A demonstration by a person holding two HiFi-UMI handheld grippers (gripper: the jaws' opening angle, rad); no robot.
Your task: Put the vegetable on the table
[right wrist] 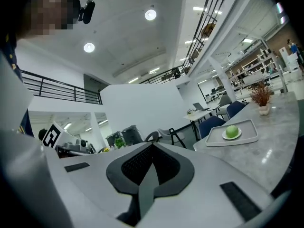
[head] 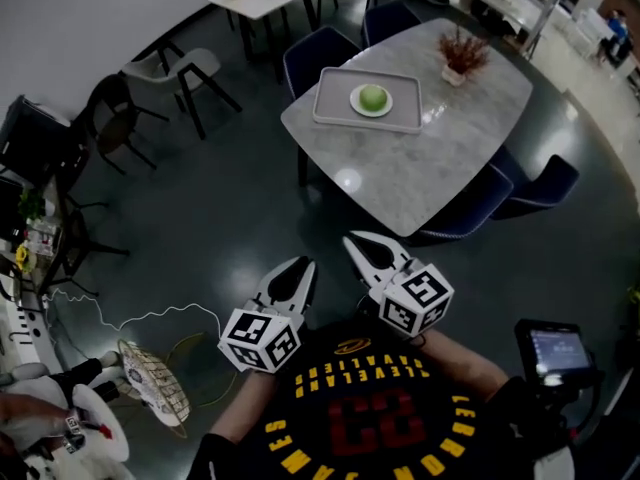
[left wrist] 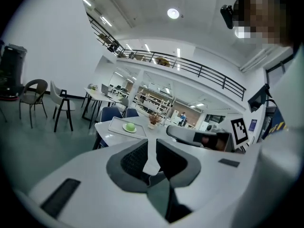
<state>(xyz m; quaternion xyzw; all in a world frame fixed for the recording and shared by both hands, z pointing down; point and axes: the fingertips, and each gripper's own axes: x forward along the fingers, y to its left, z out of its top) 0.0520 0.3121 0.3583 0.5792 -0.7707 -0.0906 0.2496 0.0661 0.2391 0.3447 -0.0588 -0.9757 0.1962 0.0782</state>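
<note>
A pale chair [head: 178, 68] stands on the dark floor [head: 200, 228] at the left. Low in the head view, close to the person's body, the left gripper [head: 303, 265] points toward the grey tabletop [head: 420, 163]. Its jaws are a narrow slit apart, with nothing between them. Farther off, a round green vegetable [head: 372, 97] sits on a small plate [head: 388, 109] inside a grey tray [head: 335, 96] on that tabletop, well apart from both grippers. The right gripper [head: 362, 243] hangs just beside the left one, its jaw tips meeting and empty. Right of the tray stands a potted plant [head: 461, 56] with reddish leaves, and a blue chair [head: 540, 183] is tucked at the tabletop's right edge.
</note>
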